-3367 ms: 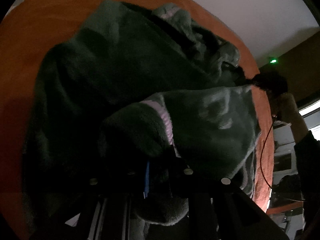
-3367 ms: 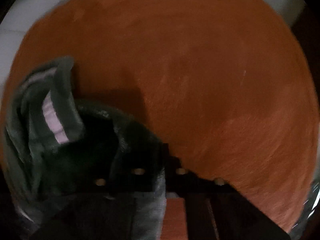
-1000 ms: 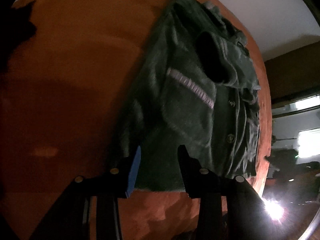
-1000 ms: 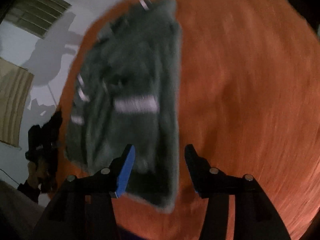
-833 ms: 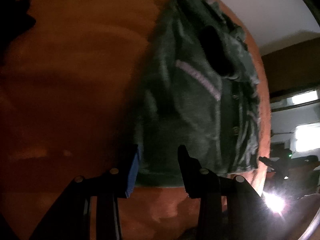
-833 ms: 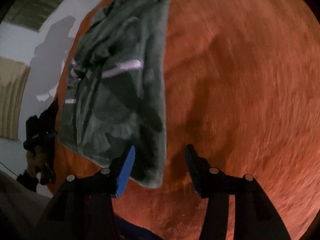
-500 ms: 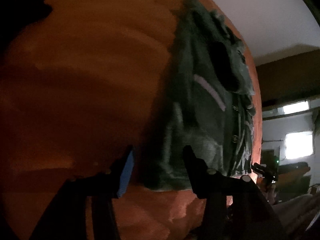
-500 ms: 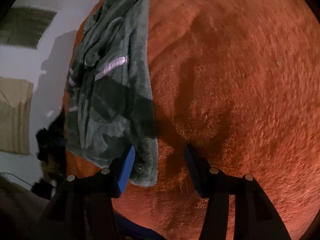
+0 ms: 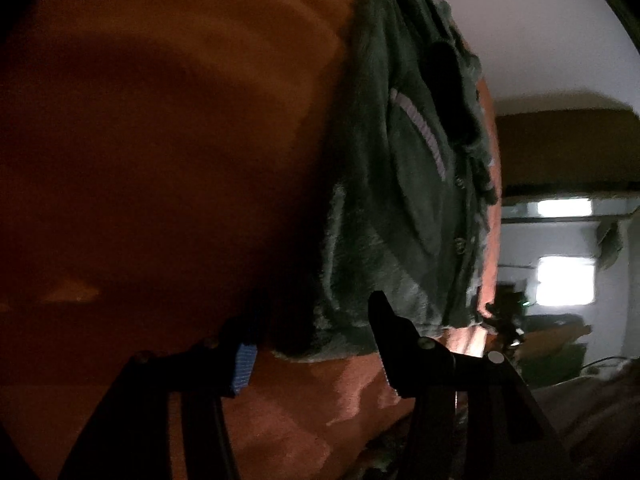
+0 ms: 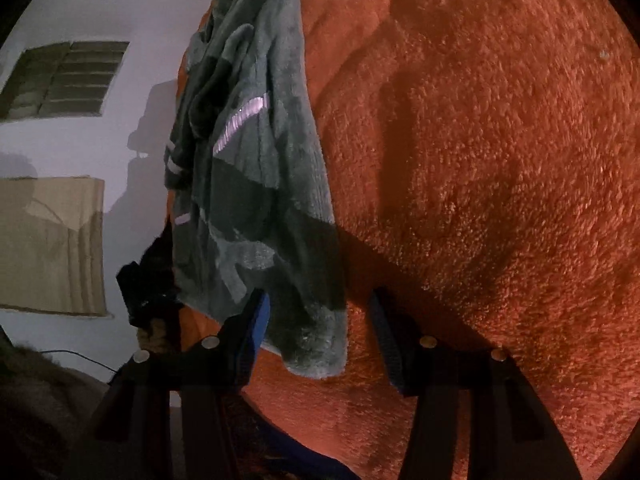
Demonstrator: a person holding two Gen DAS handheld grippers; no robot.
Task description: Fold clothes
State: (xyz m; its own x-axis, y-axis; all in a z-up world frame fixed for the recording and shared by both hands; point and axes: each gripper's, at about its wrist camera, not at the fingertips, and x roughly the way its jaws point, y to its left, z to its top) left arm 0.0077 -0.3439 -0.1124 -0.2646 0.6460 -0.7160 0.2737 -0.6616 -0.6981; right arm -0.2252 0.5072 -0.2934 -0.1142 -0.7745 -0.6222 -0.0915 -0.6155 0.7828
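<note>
Nearest in the left wrist view, the left gripper (image 9: 316, 336) stands with its jaws apart, the near hem corner of the green fleece garment (image 9: 400, 208) lying between them but not pinched — the pads do not press on the cloth. In the right wrist view the right gripper (image 10: 320, 320) is likewise spread, with the opposite hem corner of the same green fleece garment (image 10: 260, 184) sitting in its gap, untouched by either pad. By the look of it, each gripper lines up on one bottom corner so that the hem can be lifted and carried toward the collar for a fold.

The garment lies flat and narrow on the orange plush blanket (image 10: 480, 160), sleeves already laid in over the body, buttons and pale lilac stripes (image 10: 240, 120) facing up — so it seems roughly halfway folded.

Beyond it, a white wall (image 10: 120, 8) with a slatted vent (image 10: 64, 80). No brand, label or readable writing shows anywhere.
</note>
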